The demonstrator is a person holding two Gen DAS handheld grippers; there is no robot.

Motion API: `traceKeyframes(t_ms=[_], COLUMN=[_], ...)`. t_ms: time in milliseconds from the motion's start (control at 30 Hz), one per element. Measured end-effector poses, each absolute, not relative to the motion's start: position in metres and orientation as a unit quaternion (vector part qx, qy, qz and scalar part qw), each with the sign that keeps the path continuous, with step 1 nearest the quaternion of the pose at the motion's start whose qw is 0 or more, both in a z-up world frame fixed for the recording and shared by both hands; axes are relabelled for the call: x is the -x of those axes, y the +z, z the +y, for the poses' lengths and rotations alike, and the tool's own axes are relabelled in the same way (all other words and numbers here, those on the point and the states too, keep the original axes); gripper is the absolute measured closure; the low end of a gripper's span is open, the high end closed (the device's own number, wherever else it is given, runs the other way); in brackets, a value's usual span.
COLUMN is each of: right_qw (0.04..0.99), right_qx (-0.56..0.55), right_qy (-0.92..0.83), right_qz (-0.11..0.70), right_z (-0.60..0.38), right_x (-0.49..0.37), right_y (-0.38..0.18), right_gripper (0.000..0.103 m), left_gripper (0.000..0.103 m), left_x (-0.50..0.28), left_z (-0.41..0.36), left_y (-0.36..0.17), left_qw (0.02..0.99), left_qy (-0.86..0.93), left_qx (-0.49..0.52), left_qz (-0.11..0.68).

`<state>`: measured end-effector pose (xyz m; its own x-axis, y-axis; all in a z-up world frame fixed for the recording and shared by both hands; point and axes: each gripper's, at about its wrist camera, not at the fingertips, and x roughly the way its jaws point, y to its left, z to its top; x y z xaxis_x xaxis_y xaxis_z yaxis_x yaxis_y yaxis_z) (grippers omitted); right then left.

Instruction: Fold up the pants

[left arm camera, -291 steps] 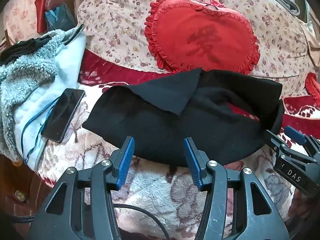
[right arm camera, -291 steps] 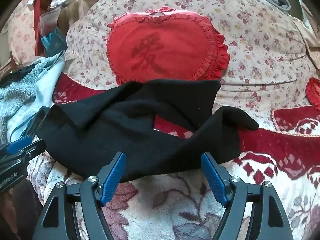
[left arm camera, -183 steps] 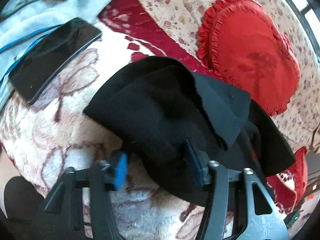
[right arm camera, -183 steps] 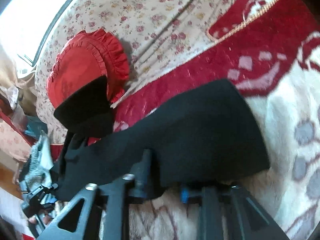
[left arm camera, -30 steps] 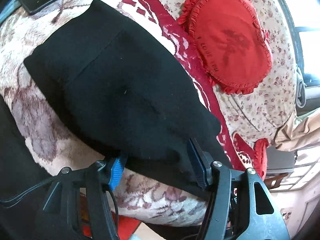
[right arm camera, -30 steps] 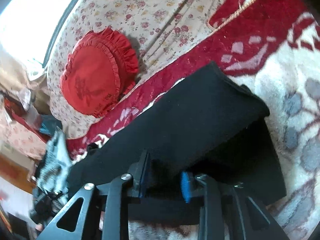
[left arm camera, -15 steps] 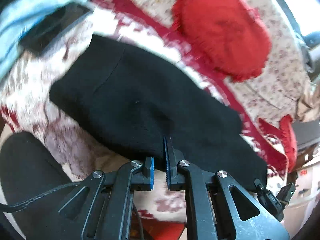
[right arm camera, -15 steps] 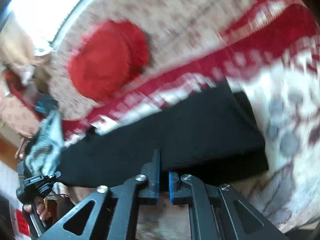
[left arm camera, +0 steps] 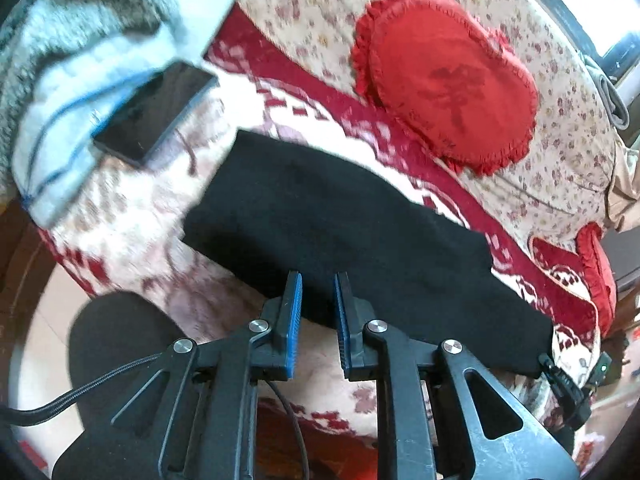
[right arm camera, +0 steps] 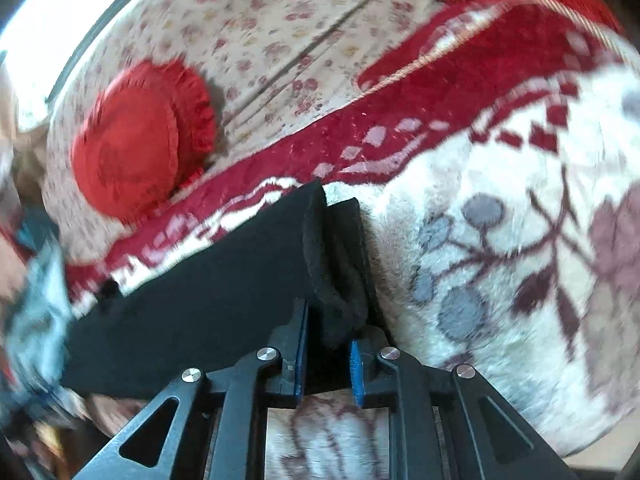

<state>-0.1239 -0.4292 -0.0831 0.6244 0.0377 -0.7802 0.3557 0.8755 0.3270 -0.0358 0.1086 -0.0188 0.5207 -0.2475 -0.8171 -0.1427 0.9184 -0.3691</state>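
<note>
The black pants point(left arm camera: 352, 236) lie as a long flat band across the patterned blanket point(left arm camera: 132, 216) on the bed, near its front edge, with the folded layers stacked at the band's right-hand end. A second ago my left tongs point(left arm camera: 317, 312) stood wide around the near hem. Now they are pulled back off it and only narrowly apart, the pads having just opened a little again, with nothing between them; the cloth edge sits just beyond the tips. My right tongs point(right arm camera: 327, 344) have also just eased apart slightly. A thick roll of the folded hem sits between the blue pads, but I cannot tell whether they press on it.

I read this as the lengthwise fold set down and released on the left, so the next job is probably a crosswise fold.

I see no containers. Beyond the pants are a red heart cushion point(left arm camera: 448, 92) against the floral backrest point(left arm camera: 304, 12), a dark phone point(left arm camera: 152, 112) and a pale fleece garment point(left arm camera: 80, 48) to the left.
</note>
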Motion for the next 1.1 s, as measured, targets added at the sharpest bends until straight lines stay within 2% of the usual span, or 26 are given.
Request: traceKeyframes(t_ms=[100,367,400,467,500,533,800,833,1100], right_qw=[0.882,0.875,0.876,0.873,0.872,0.872,0.896,0.898,0.883], right_qx=[-0.175,-0.146,-0.147,-0.158,-0.161,-0.162,-0.158,-0.156,-0.15], right_qy=[-0.094,-0.112,-0.116,-0.122,-0.131,-0.139,-0.066,-0.044,0.133], right_qz=[0.427,0.448,0.445,0.445,0.443,0.44,0.411,0.41,0.425], right_z=[-0.419,-0.42,-0.42,-0.424,-0.426,-0.428,-0.39,-0.378,-0.266], right_x=[0.121,0.117,0.118,0.119,0.12,0.122,0.113,0.107,0.046], right_y=[-0.078,-0.089,-0.088,-0.084,-0.081,-0.078,-0.038,-0.035,-0.037], right_gripper=[0.098,0.098,0.097,0.087,0.077,0.076,0.075,0.075,0.075], left_gripper=[0.09,0.089,0.089,0.089,0.089,0.089,0.089,0.087,0.087], left_x=[0.036,0.016,0.013,0.009,0.007,0.005,-0.004,-0.005,-0.015], left_z=[0.114,0.102,0.1,0.096,0.093,0.093,0.09,0.09,0.091], left_y=[-0.007,-0.023,-0.027,-0.035,-0.04,-0.044,-0.054,-0.055,-0.058], left_qw=[0.86,0.864,0.863,0.863,0.862,0.861,0.865,0.865,0.867], left_qy=[-0.021,-0.001,0.003,0.008,0.011,0.013,0.024,0.025,0.028], left_qx=[0.193,0.155,0.149,0.135,0.127,0.121,0.1,0.098,0.09], left_qz=[0.471,0.479,0.483,0.487,0.49,0.493,0.491,0.491,0.489])
